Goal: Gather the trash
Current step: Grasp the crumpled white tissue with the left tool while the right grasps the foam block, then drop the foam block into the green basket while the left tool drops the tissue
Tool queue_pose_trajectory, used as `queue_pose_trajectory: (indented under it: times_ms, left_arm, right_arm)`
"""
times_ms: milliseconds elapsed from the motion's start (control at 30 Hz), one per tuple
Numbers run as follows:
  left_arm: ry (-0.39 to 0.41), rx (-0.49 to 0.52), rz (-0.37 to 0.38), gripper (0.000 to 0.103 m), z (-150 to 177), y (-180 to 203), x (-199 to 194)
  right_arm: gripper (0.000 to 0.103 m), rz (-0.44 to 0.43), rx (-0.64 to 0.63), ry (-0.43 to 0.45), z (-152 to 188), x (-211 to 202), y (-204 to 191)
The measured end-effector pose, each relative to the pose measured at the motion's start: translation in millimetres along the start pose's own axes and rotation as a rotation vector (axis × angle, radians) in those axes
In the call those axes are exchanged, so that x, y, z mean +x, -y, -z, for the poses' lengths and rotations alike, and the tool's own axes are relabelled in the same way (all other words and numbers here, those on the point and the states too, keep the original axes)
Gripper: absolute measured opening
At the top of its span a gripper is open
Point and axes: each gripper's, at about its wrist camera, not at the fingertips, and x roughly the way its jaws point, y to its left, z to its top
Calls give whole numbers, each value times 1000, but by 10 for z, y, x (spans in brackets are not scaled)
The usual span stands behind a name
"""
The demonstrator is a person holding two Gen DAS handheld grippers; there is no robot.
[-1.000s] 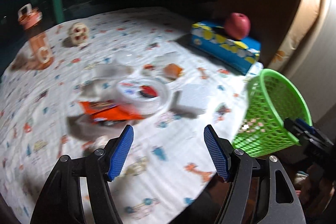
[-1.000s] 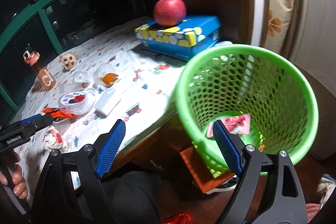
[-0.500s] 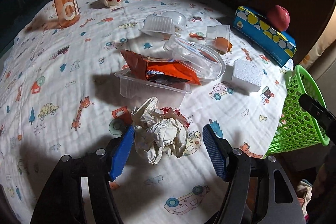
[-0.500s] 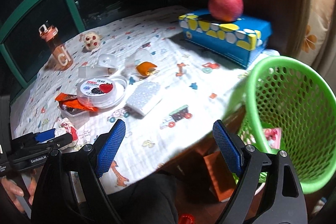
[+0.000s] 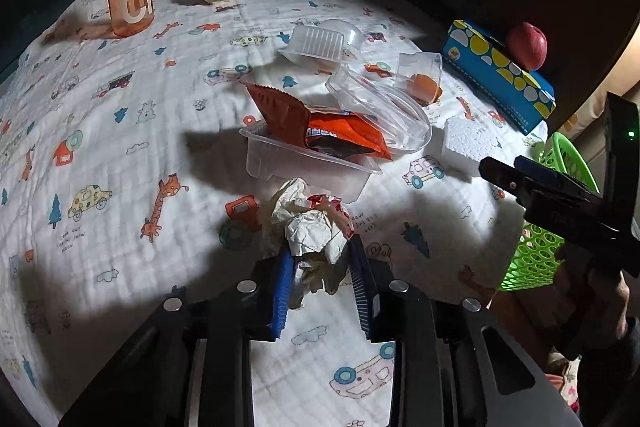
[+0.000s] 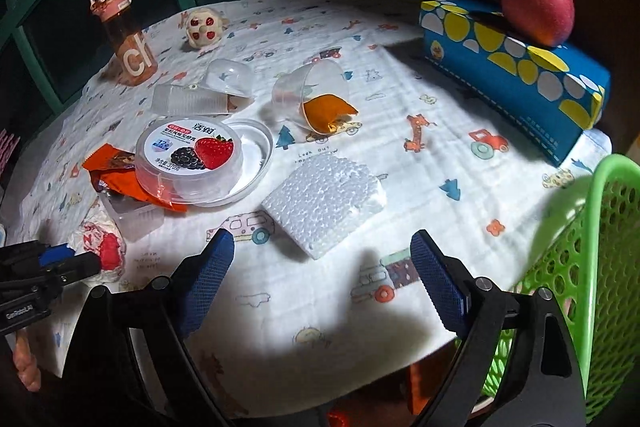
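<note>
My left gripper is shut on a crumpled white and red paper wad that lies on the patterned tablecloth; the wad also shows in the right wrist view. Beyond it are a clear plastic tray with an orange wrapper, a round yogurt tub, clear cups and a white foam block. My right gripper is open and empty, just in front of the foam block. The green mesh basket hangs at the table's right edge.
An orange water bottle and a small round toy stand at the back. A blue tissue box with a red apple on it is at the right. The table edge runs close below my right gripper.
My left gripper moved forward and closed its fingers on the paper wad. My right gripper swung left from over the basket to face the table and the foam block.
</note>
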Motion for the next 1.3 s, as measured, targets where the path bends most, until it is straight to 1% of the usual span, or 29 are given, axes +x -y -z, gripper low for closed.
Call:
queue_pose_trajectory:
  times_ms: [167,267,367,433,467,567,767,933,1133,1300]
  left_arm:
    - [2,3,12,25,7,-20,-42]
    - [-7,-10,31,25,20,-47,-54]
    - [2,-4,32,25,31,-51,-106]
    - [9,2,33,25,26,-43,-143]
    - [14,4,35,25,23,-36,-164]
    - [24,14,40,25,17,-9,-212]
    - [41,38,48,25,9,78,-306]
    - [61,68,63,25,-32,202,-379]
    - [78,136,99,25,-123,497,-418]
    - [92,205,140,25,-245,856,-438]
  right_arm:
    - [93,21,-64,-28,-75,239,-44]
    - [93,34,-76,-44,-95,355,-19]
    - [92,41,-68,-48,-110,412,11]
    - [86,42,-58,-48,-115,421,34]
    - [82,41,-55,-50,-115,425,37]
    - [74,36,-51,-45,-110,402,31]
    - [74,22,-23,-13,-102,240,21]
    - [74,19,15,5,-56,9,69]
    - [74,34,89,35,63,-359,219]
    - [74,89,122,64,173,-645,371]
